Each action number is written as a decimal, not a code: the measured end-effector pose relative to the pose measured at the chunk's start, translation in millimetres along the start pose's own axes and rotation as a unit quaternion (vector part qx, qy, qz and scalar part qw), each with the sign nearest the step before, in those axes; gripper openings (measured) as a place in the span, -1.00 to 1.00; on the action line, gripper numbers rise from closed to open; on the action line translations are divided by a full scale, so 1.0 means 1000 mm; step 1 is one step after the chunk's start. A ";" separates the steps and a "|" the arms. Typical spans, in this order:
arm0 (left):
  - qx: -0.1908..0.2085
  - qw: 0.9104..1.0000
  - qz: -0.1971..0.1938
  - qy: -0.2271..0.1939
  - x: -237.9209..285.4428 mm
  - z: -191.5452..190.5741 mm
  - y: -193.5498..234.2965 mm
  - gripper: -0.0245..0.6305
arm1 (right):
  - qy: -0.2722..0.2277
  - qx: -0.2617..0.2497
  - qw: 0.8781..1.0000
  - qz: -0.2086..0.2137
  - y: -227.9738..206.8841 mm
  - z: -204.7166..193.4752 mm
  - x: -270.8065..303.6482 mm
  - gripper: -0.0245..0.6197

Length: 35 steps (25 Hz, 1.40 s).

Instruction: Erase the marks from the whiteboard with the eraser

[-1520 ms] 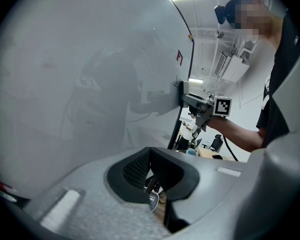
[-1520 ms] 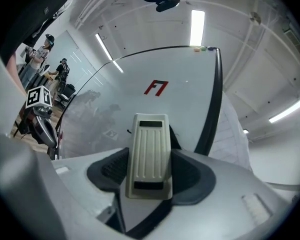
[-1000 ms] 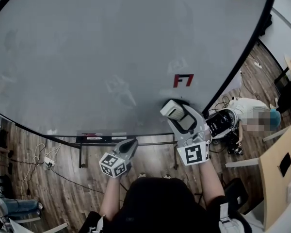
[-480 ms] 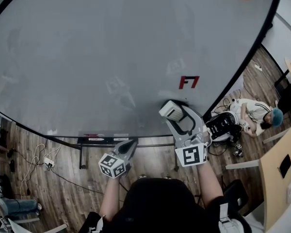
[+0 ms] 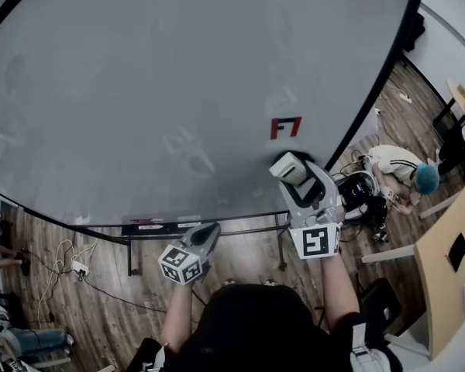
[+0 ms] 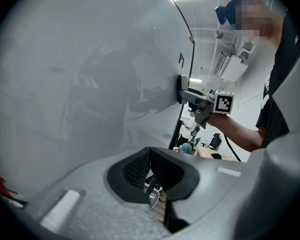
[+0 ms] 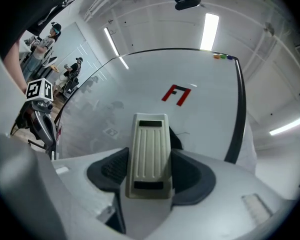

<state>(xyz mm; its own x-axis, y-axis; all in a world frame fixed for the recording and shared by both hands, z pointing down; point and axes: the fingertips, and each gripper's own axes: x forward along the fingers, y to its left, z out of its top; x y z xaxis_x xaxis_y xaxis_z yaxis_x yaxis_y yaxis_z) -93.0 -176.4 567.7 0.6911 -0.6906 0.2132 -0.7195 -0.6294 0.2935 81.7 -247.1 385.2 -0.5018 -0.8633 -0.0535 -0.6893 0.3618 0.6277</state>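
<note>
Against whiteboard (image 5: 178,68), eraser (image 7: 150,149) in right claw (image 7: 150,171)

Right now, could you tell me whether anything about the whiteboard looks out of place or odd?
Nothing looks damaged or spilled. The whiteboard is bare apart from one red mark near its right edge, just above the eraser clamped in the right hand-held gripper. Loose cables trail on the floor below it.
</note>
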 end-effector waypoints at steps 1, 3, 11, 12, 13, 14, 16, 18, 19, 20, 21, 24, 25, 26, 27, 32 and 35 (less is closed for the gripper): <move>0.000 1.000 -0.002 0.001 0.002 0.000 -0.002 -0.89 | 0.003 0.000 1.000 -0.005 -0.004 -0.003 -0.002 -0.13; 0.001 1.000 -0.004 0.003 0.005 0.000 -0.004 -0.89 | 0.008 -0.003 1.000 -0.013 -0.012 -0.009 -0.005 -0.13; 0.004 1.000 -0.014 0.008 0.016 0.000 -0.012 -0.89 | 0.022 0.007 0.999 -0.043 -0.036 -0.032 -0.018 -0.13; 0.004 1.000 -0.015 0.008 0.017 0.000 -0.013 -0.89 | 0.028 0.009 0.999 -0.046 -0.039 -0.036 -0.020 -0.13; 0.004 1.000 -0.015 0.009 0.018 -0.001 -0.014 -0.89 | 0.033 0.009 0.998 -0.049 -0.041 -0.039 -0.022 -0.13; 0.004 1.000 -0.016 0.010 0.019 -0.001 -0.015 -0.89 | 0.038 0.009 0.998 -0.051 -0.044 -0.041 -0.023 -0.13; 0.003 1.000 -0.017 0.011 0.020 -0.001 -0.016 -0.89 | 0.041 0.009 0.998 -0.056 -0.048 -0.044 -0.025 -0.13; 0.002 1.000 -0.018 0.011 0.021 -0.001 -0.017 -0.89 | 0.046 0.013 0.997 -0.059 -0.049 -0.044 -0.026 -0.13; 0.002 1.000 -0.018 0.010 0.022 -0.001 -0.017 -0.89 | 0.047 0.015 0.997 -0.059 -0.049 -0.044 -0.025 -0.13; 0.001 1.000 -0.018 0.009 0.021 -0.002 -0.017 -0.89 | 0.046 0.018 0.997 -0.061 -0.048 -0.043 -0.024 -0.13; 0.000 1.000 -0.018 0.009 0.021 -0.002 -0.017 -0.89 | 0.045 0.021 0.997 -0.062 -0.047 -0.043 -0.023 -0.13; -0.001 1.000 -0.016 0.007 0.017 -0.002 -0.013 -0.89 | 0.039 0.028 0.997 -0.065 -0.044 -0.039 -0.020 -0.13; -0.001 1.000 -0.014 0.006 0.015 -0.002 -0.011 -0.89 | 0.036 0.030 0.997 -0.065 -0.043 -0.037 -0.019 -0.13; -0.002 1.000 -0.012 0.005 0.013 -0.002 -0.009 -0.89 | 0.032 0.032 0.997 -0.066 -0.042 -0.034 -0.017 -0.13; -0.002 1.000 -0.010 0.004 0.011 -0.003 -0.007 -0.89 | 0.029 0.033 0.997 -0.064 -0.040 -0.031 -0.016 -0.13; -0.005 1.000 -0.004 0.003 0.002 -0.004 0.000 -0.89 | 0.025 0.025 0.998 -0.044 -0.022 -0.011 -0.005 -0.13; -0.006 1.000 -0.003 0.001 -0.002 -0.004 0.004 -0.89 | 0.015 0.011 0.999 -0.027 -0.005 0.004 0.005 -0.13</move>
<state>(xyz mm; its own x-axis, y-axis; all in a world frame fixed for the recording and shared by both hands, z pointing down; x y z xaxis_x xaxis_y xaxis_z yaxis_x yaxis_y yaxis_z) -96.9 -175.7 572.1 0.6950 -0.6866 0.2136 -0.7150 -0.6286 0.3060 80.9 -251.7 378.7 -0.4484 -0.8916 -0.0634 -0.7266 0.3222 0.6069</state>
